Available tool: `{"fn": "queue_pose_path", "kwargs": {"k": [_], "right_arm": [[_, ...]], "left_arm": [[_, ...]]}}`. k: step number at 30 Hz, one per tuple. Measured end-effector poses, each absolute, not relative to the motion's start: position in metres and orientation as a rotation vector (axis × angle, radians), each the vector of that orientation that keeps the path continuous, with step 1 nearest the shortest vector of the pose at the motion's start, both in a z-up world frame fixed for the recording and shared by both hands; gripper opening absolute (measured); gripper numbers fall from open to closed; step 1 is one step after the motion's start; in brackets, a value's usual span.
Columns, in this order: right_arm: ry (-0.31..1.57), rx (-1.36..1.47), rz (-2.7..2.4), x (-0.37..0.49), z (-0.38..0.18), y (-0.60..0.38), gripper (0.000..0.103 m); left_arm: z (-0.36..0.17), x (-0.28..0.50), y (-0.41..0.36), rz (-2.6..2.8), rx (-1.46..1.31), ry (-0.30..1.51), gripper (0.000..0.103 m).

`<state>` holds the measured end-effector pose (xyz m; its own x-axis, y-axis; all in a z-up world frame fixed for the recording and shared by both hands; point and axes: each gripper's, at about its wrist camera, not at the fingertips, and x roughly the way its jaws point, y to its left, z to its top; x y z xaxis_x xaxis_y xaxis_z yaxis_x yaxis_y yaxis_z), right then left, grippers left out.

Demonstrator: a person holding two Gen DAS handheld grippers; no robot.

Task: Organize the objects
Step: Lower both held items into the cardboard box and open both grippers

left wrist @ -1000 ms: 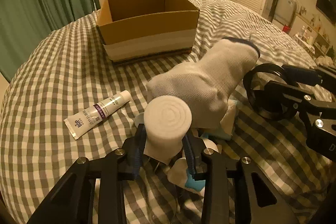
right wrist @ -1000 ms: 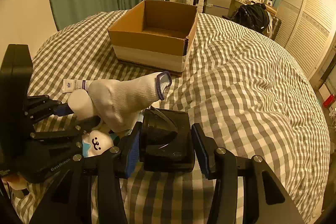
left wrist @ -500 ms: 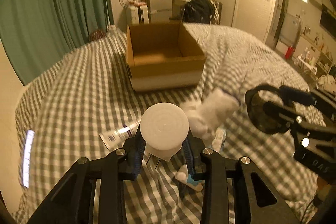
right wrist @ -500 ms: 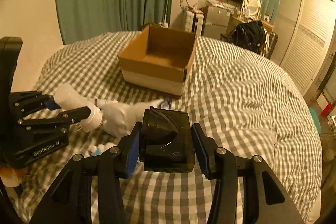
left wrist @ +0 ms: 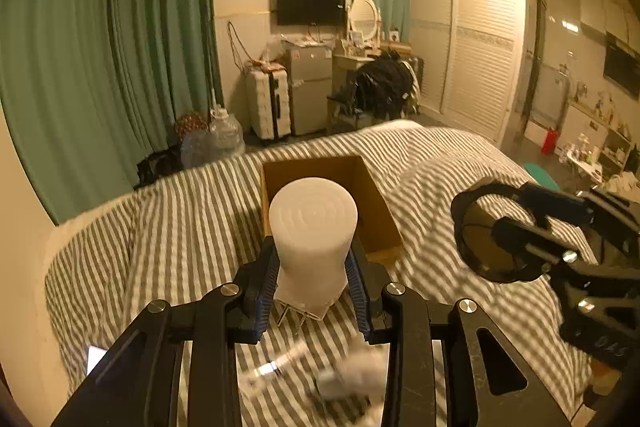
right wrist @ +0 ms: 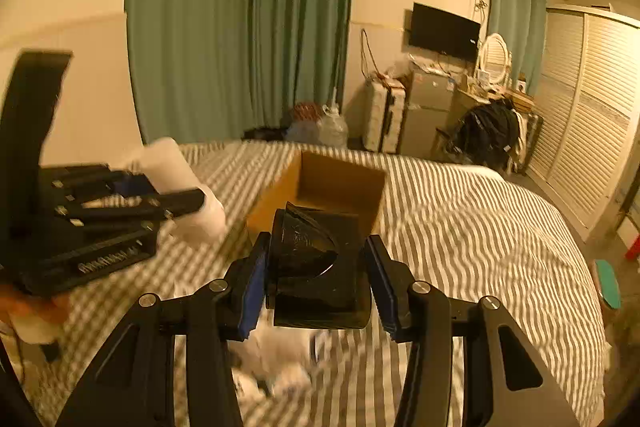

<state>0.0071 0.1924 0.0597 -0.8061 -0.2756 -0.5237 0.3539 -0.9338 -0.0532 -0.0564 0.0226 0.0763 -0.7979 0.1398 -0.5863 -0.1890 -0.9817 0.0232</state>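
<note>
Left gripper (left wrist: 313, 289) pinches a white foam roll (left wrist: 312, 235); right gripper (right wrist: 316, 291) clamps a black goggles case (right wrist: 316, 267). Both are in the air, short of the open cardboard box (right wrist: 328, 183) on the checked bed (right wrist: 460, 227). Box looks empty, and blurred white bits (right wrist: 276, 363) wait below.

Cardboard box (left wrist: 320, 171) open-topped ahead; striped bedspread (left wrist: 180, 227) bare around it.

A checked bed cover (left wrist: 192, 227) carries an open cardboard box (left wrist: 372, 203) and blurred white items (right wrist: 280, 359).
</note>
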Motion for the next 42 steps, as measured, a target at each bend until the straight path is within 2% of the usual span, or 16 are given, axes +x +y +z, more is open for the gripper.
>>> {"fn": "queue_pose_path", "kwargs": {"k": [7,11,22,28,33,35,36,37,38,42], "right_arm": [[0.183,0.662,-2.694,-0.068,0.088,0.177,0.046],[0.19,0.661,-2.707,-0.125,0.088,0.163,0.046],[0.104,0.88,-2.685,-0.271,0.007,0.154,0.046],[0.064,1.032,-2.628,-0.303,-0.048,0.161,0.046],[-0.007,1.095,-2.577,-0.31,-0.07,0.176,0.046],[-0.038,1.106,-2.572,-0.309,-0.073,0.181,0.046],[-0.038,1.105,-2.575,-0.307,-0.073,0.183,0.051],[-0.031,1.083,-2.59,-0.303,-0.07,0.185,0.066],[-0.03,1.064,-2.603,-0.301,-0.067,0.188,0.072],[-0.087,0.973,-2.636,-0.273,-0.035,0.194,0.074]], "left_arm": [[0.094,-0.134,0.025,2.845,-0.852,0.184,0.034],[0.083,-0.19,0.023,2.826,-0.882,0.167,0.034],[-0.015,-0.29,0.026,2.683,-1.07,0.177,0.034],[-0.06,-0.308,0.029,2.589,-1.197,0.157,0.034],[-0.078,-0.305,0.035,2.554,-1.213,0.196,0.034],[-0.077,-0.302,0.04,2.544,-1.198,0.213,0.037],[-0.076,-0.3,0.041,2.537,-1.199,0.217,0.04],[-0.073,-0.297,0.043,2.537,-1.208,0.229,0.056],[-0.07,-0.293,0.043,2.546,-1.21,0.236,0.066],[-0.042,-0.271,0.039,2.591,-1.181,0.218,0.07]]}}
